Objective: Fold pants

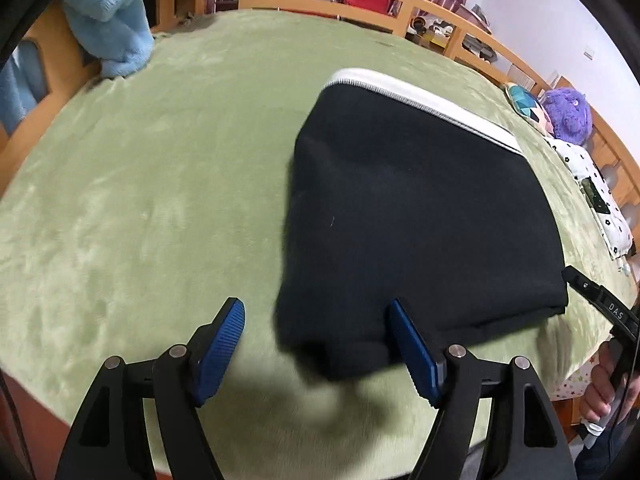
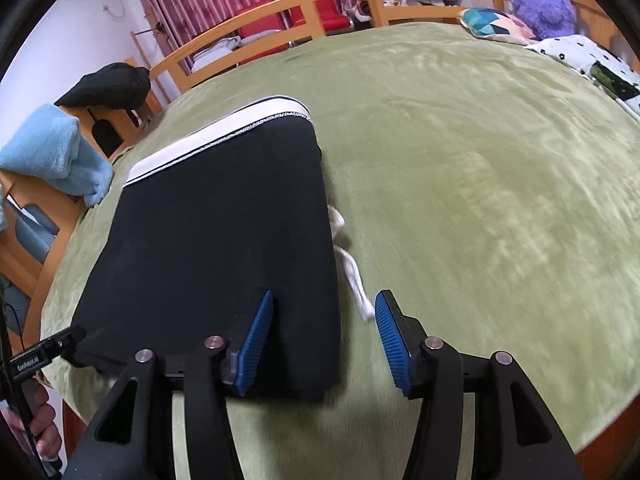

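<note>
We find the black pants [image 1: 420, 208] lying on the green bed cover [image 1: 160, 200], already folded into a compact rectangle. The white waistband [image 1: 424, 104] forms its far edge. A white drawstring [image 2: 352, 272] trails out from the rectangle's right side onto the cover.

The left tool [image 1: 316, 344] stands with its jaws apart. The near left corner of the fold lies between the blue pads, but neither pad presses on the cloth. The right tool [image 2: 324, 336] also stands apart, straddling the near right corner, and grips nothing. In the right wrist view the drawstring ends just beside its right pad.

We judge the folding to be at or near its last step, with both tools free of the cloth. The near left corner looks slightly bunched. The next move calls for either smoothing that corner flat or tucking the drawstring under the fold.
</note>
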`<state>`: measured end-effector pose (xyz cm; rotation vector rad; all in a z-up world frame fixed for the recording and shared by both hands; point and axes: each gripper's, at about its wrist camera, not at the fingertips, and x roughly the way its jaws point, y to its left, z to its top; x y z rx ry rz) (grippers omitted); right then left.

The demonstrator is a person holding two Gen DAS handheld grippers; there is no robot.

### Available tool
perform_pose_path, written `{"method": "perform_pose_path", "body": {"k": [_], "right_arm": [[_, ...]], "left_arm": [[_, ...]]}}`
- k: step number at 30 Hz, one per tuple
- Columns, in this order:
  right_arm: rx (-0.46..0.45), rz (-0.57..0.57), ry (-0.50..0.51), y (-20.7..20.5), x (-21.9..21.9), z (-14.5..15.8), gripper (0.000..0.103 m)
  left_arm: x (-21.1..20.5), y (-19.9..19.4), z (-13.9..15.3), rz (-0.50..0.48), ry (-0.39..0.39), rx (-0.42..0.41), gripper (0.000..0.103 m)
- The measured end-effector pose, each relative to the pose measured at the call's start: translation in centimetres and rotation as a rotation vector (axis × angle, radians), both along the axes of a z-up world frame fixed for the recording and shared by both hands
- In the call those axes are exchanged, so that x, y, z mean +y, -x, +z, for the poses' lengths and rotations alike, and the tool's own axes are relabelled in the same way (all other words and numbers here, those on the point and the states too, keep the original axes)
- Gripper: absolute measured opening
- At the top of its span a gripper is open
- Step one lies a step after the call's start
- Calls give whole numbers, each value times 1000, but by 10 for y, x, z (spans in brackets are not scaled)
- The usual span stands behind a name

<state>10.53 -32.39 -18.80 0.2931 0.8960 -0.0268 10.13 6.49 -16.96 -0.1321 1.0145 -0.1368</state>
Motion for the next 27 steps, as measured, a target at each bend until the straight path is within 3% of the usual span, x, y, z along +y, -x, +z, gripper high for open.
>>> {"method": "perform_pose_path", "body": {"k": [4,12,15,21,27], "right_arm": [[-36,6,81,18,16,31,51],[-155,-6,131,45,31,101,57],[-188,-15,141,58,36,117,71],[-192,-21,136,91,41,127,96],[-234,-16,163,118,45,140,102]], "left_arm": [[-4,19,31,-2,-1,-70,72],[-20,43,96,-12,43,-196,73],[-29,61,111,-18,26,-246,76],[-44,94,124,-16,-17,-267,84],[-50,116,134,-20,-11,-270,90]]}}
